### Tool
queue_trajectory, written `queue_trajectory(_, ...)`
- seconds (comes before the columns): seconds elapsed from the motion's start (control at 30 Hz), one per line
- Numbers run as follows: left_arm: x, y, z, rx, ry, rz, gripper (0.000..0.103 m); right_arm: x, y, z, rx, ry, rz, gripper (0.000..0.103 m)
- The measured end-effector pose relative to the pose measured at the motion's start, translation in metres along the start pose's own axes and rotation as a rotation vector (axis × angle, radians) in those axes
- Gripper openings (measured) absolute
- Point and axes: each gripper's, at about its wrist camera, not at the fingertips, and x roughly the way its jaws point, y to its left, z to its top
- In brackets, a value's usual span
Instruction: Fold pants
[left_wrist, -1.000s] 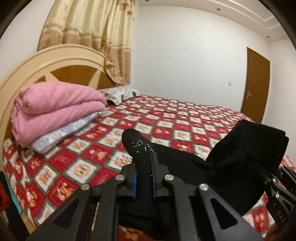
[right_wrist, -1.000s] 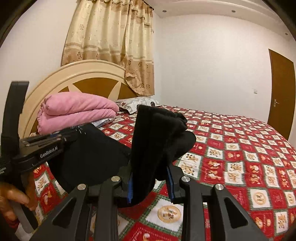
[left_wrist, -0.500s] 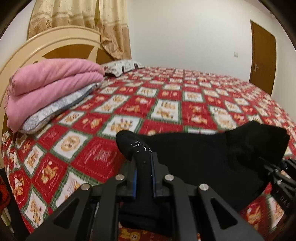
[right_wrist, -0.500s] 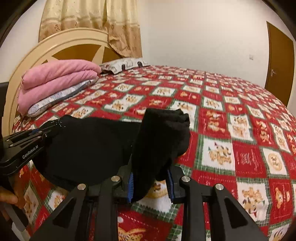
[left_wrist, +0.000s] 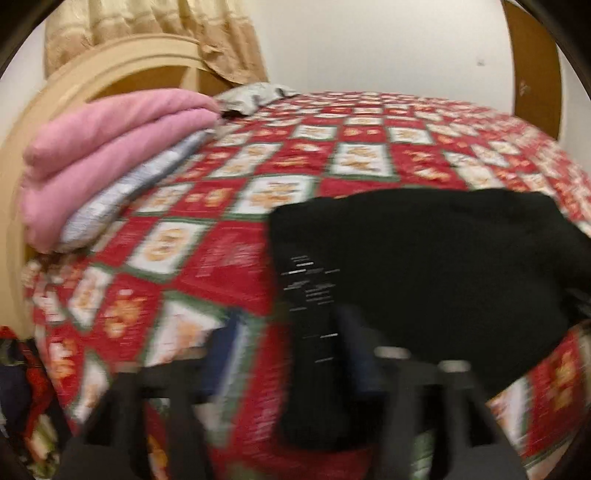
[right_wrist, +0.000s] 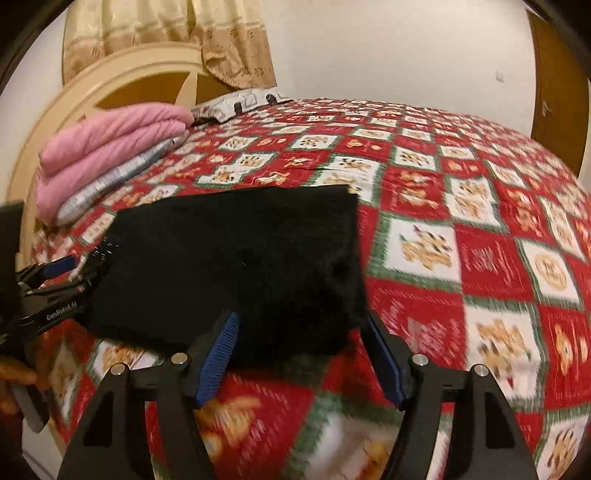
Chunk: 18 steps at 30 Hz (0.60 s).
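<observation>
The black pants (right_wrist: 236, 266) lie folded flat on the red patterned bedspread (right_wrist: 480, 258); they also show in the left wrist view (left_wrist: 424, 266). My right gripper (right_wrist: 301, 332) is open, its blue pads either side of the pants' near edge, holding nothing. My left gripper (left_wrist: 288, 354) is blurred; its jaws look spread, with the pants' left corner with small white studs lying between them. It also shows in the right wrist view (right_wrist: 55, 273) at the pants' left edge.
Folded pink and grey blankets (left_wrist: 110, 147) are stacked by the cream headboard (right_wrist: 122, 81) at the left. A pillow (right_wrist: 240, 103) lies behind them. Curtains hang above. A brown door (left_wrist: 535, 62) stands at the right.
Both grippers lowered the pants onto the bed. The right gripper opened and let go of the fabric; the left gripper's jaws spread apart too. The pants now lie flat.
</observation>
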Motion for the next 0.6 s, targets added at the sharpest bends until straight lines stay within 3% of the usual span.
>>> queue_trajectory(0.03,-0.002,0.008,-0.004,-0.011,0.001,0.025,0.101,-0.009,-0.009,-0.005,0.037,-0.013,0.021,0.070)
queue_trajectory(0.07,-0.003,0.016,-0.008,-0.026,0.009,0.021,0.103,-0.016,-0.016,-0.008,0.065,-0.023,0.031,0.070)
queue_trajectory(0.17,-0.003,0.043,-0.022,-0.114,0.062,-0.057,0.103,-0.038,-0.037,-0.014,0.149,-0.083,-0.001,0.070)
queue_trajectory(0.27,-0.013,0.059,-0.027,-0.217,0.055,-0.065,0.103,-0.063,-0.039,-0.008,0.143,-0.193,-0.095,0.066)
queue_trajectory(0.33,-0.027,0.058,-0.024,-0.236,0.009,-0.014,0.103,-0.071,-0.026,0.000,0.066,-0.225,-0.121,0.028)
queue_trajectory(0.47,-0.051,0.046,-0.006,-0.205,-0.101,0.020,0.103,-0.069,0.007,0.020,-0.051,-0.245,-0.073,0.027)
queue_trajectory(0.6,-0.053,0.017,0.016,-0.140,-0.132,0.017,0.103,-0.040,0.029,0.030,-0.111,-0.196,-0.038,0.027)
